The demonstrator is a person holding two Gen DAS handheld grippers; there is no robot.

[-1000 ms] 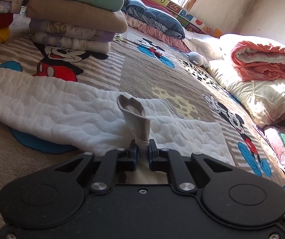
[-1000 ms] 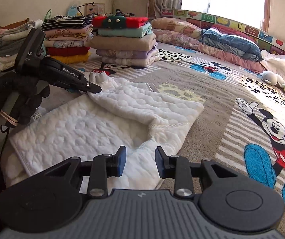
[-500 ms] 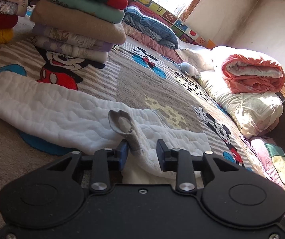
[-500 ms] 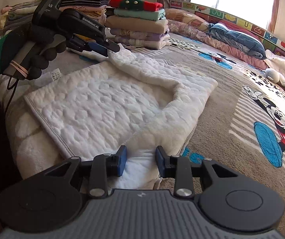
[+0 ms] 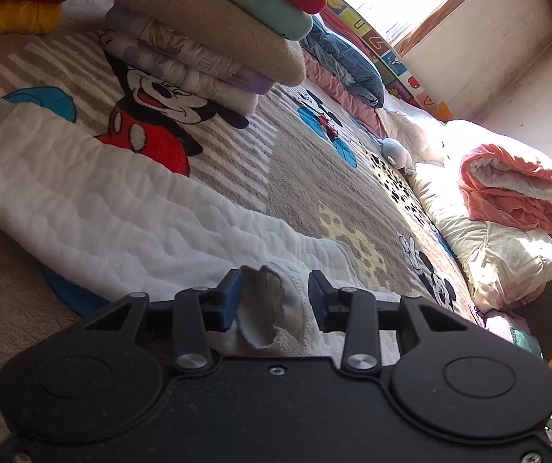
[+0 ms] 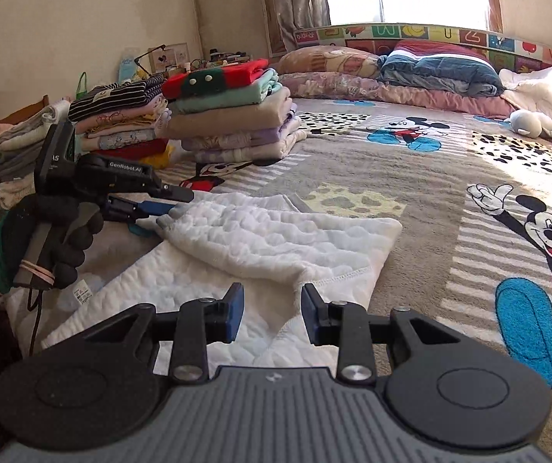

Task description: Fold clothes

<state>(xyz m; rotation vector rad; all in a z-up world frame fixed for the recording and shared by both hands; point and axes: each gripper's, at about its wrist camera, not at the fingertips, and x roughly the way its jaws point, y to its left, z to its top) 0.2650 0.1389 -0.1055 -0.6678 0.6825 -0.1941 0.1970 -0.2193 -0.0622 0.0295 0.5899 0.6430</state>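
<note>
Left wrist view: the white garment [image 5: 94,208] is spread on the blanket [image 5: 287,177], its long axis running from the upper left down toward the left gripper [image 5: 274,303]. The jaws are set wide, and the crumpled cuff [image 5: 272,308] is seen loose between them; contact with either pad cannot be made out. The garment's near end is hidden behind the gripper body. The stack [image 5: 214,27] of folded clothes is cut off at the top edge.

Right wrist view: the garment [image 6: 276,239] is laid across the blanket [image 6: 411,177], a sleeve folded over the body and pointed left. The right gripper [image 6: 272,314] is held wide apart above the hem, nothing gripped. The gloved hand [image 6: 50,239] is partly cut off at the left edge.
</note>
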